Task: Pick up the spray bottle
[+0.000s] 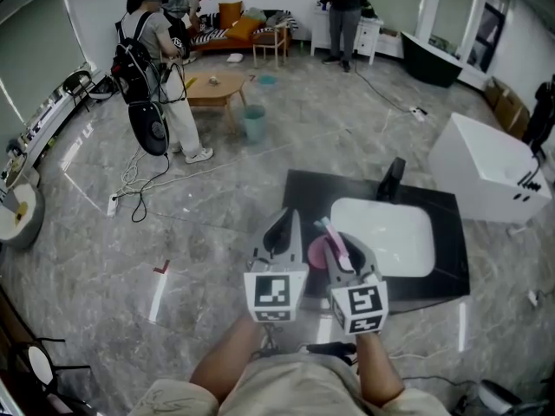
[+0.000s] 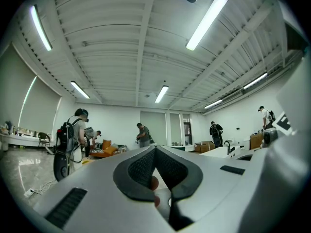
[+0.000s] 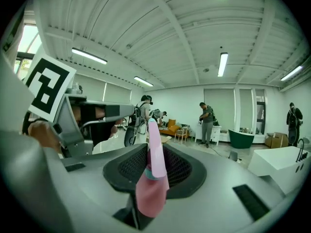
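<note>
My right gripper (image 1: 340, 243) (image 3: 153, 154) is shut on the pink spray bottle (image 1: 321, 251) (image 3: 151, 188), held in the air over the near left part of the black counter (image 1: 303, 189). The bottle's pale pink spray head (image 3: 155, 147) sticks up between the black pads. Close beside it on the left is my left gripper (image 1: 282, 225) (image 2: 155, 152), also raised; its fingertips meet and hold nothing. The left gripper (image 3: 90, 113) shows at the left of the right gripper view. Both marker cubes face the head camera.
A white basin (image 1: 386, 237) with a black faucet (image 1: 395, 176) sits in the counter. A white tub (image 1: 486, 167) stands at the right. Across the marble floor are a person with a backpack (image 1: 160, 68), a wooden table (image 1: 217, 85), a teal bucket (image 1: 254, 121) and another person (image 1: 344, 16).
</note>
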Demonstrator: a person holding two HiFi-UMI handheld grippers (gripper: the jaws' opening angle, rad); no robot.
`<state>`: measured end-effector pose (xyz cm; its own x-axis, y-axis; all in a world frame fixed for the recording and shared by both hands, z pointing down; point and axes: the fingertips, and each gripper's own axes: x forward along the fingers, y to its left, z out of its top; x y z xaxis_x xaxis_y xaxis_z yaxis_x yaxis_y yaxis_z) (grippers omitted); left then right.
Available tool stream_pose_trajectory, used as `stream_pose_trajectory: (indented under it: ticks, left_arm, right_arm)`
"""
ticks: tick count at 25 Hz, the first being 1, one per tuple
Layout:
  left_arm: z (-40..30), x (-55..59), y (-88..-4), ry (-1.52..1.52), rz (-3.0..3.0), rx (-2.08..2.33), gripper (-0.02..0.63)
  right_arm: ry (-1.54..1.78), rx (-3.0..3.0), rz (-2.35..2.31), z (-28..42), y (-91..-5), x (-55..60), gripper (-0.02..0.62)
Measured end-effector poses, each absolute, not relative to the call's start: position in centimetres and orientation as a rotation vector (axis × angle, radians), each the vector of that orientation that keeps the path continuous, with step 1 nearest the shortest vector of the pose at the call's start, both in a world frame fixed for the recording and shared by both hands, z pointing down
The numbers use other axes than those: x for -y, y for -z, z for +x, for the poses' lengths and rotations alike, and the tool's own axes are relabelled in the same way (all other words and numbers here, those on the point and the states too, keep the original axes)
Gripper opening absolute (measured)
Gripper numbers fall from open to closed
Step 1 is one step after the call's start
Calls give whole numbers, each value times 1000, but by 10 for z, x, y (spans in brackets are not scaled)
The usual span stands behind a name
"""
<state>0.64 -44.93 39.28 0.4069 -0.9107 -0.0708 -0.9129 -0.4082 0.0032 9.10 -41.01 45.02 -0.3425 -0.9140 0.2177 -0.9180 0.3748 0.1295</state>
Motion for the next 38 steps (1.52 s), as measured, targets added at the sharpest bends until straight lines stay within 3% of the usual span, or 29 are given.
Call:
stream_pose_trajectory:
  ticks: [24, 38]
  left_arm:
    - [12, 436, -376, -155, -2568, -1673, 2]
    - [5, 432, -373, -192, -2557, -1692, 2]
  right_arm:
    - [312, 2492, 1806, 96, -347, 402, 104]
    - [309, 2491, 1808, 89, -352, 401, 98]
